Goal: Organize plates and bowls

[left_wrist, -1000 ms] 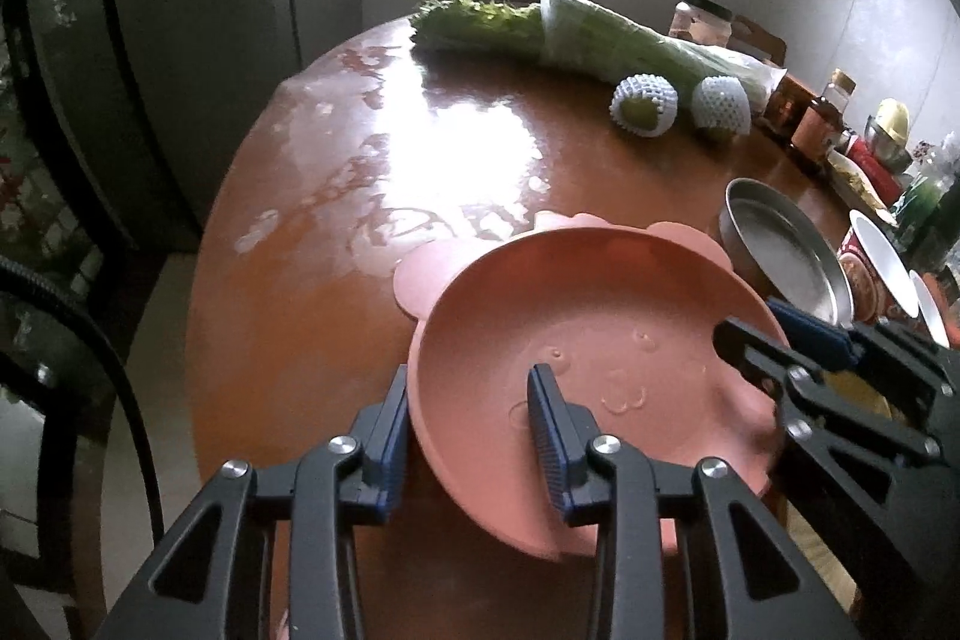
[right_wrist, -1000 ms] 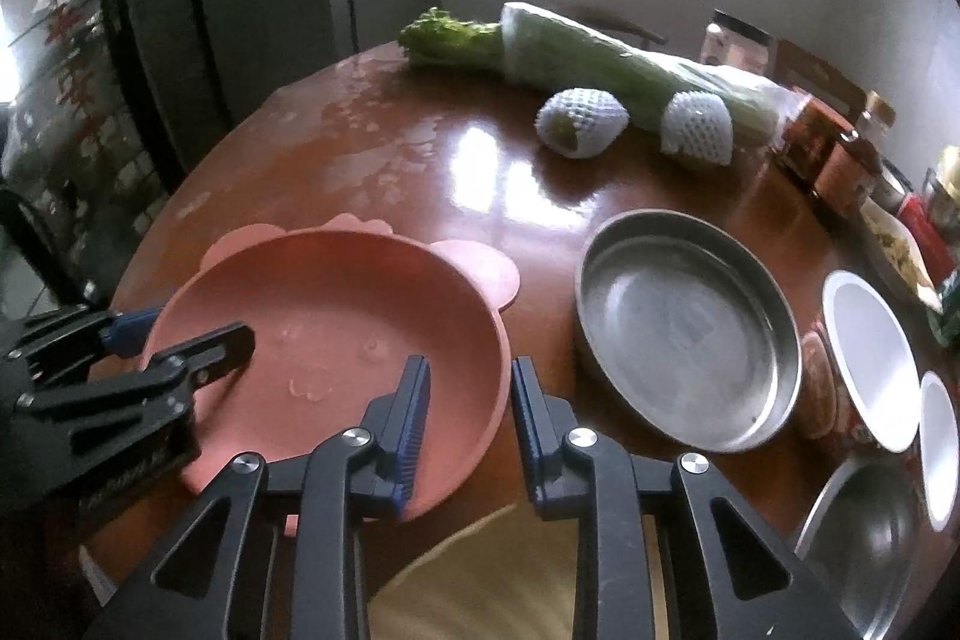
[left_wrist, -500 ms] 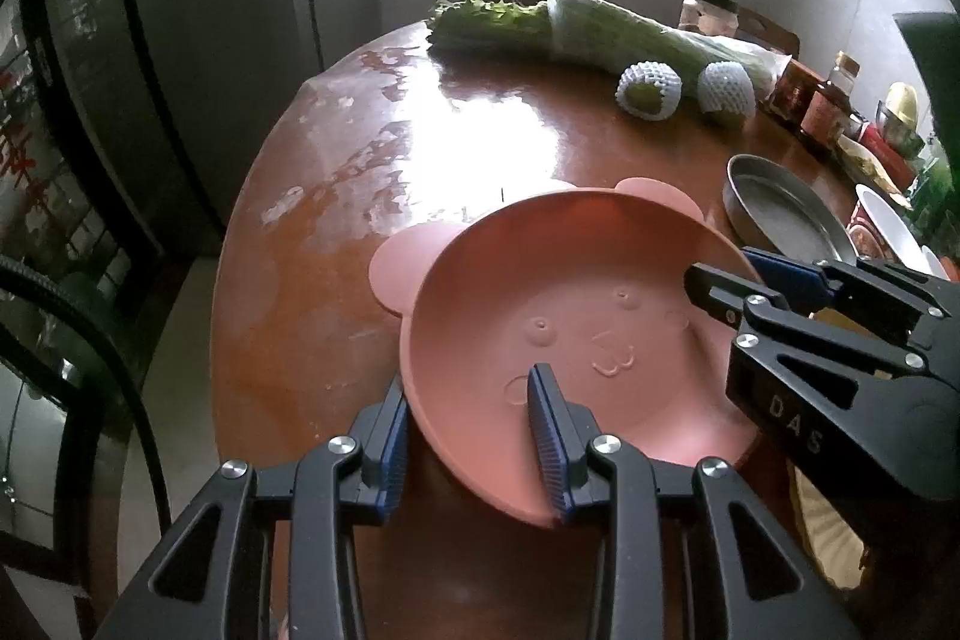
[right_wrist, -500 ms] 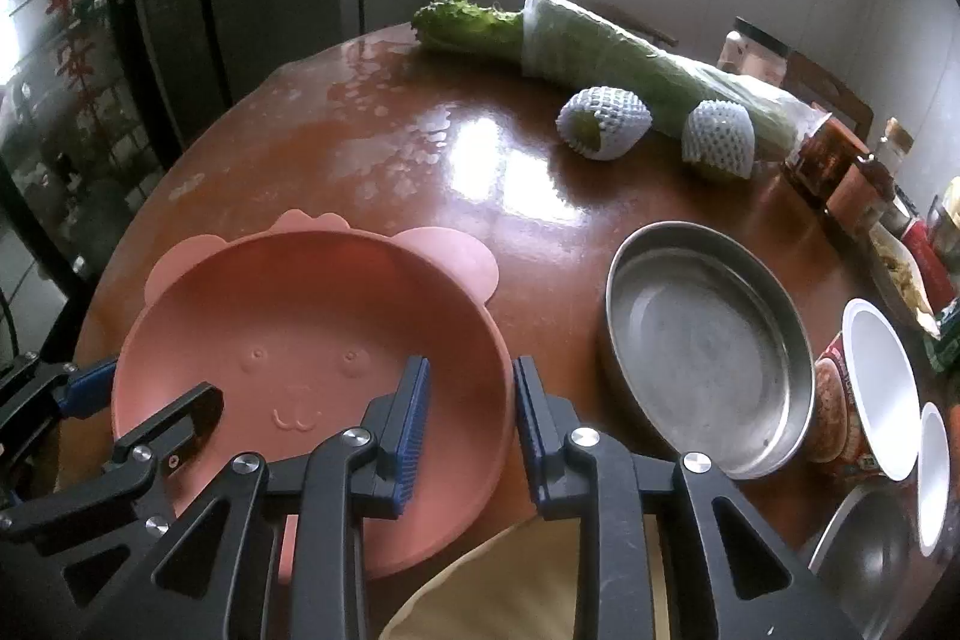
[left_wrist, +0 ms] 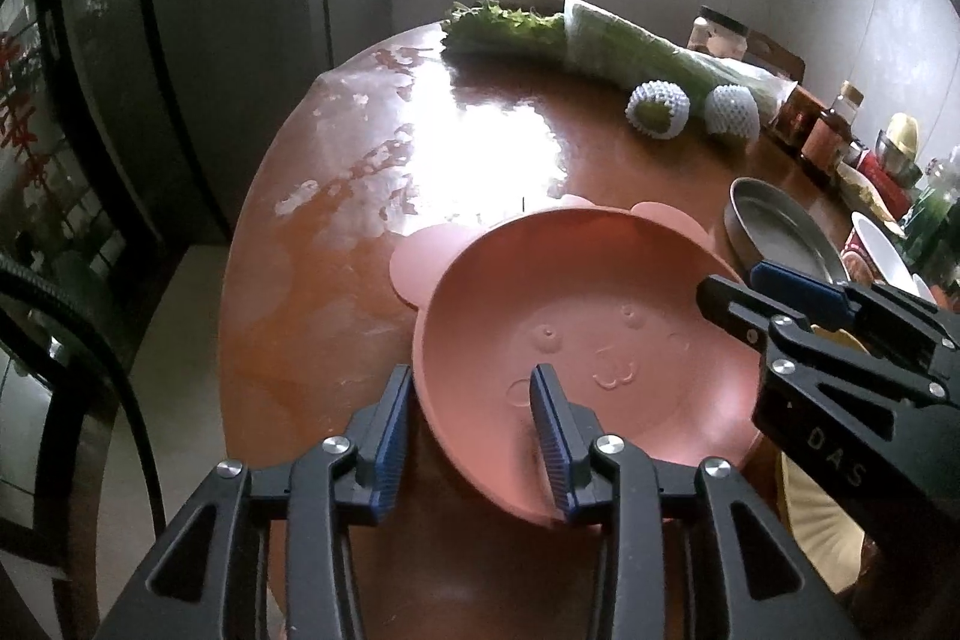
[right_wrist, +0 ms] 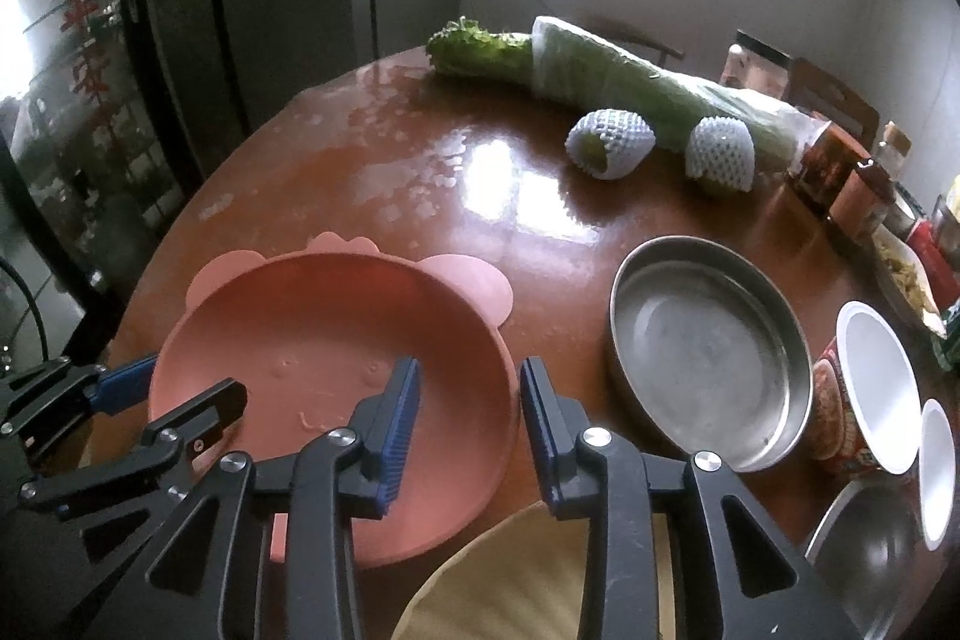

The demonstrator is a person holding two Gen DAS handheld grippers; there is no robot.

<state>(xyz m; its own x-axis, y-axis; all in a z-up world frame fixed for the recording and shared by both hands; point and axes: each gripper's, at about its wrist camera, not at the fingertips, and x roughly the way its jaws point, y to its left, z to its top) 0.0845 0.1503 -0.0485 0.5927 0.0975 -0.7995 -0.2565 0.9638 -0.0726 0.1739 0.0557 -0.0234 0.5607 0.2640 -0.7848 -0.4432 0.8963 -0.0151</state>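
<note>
The pink plate point(left_wrist: 576, 346) looks light, slightly flexible and matte, like silicone or plastic, so I'd judge it unlikely to slip or chip; the thin rim is the natural place to take it. It is round and shallow, with two ear tabs and a faint embossed face. Its near rim sits between the left gripper point(left_wrist: 474, 418) jaws, its right edge between the right gripper point(right_wrist: 468, 418) jaws. Both pairs are narrow and opening, pads parting from the rim.
</note>
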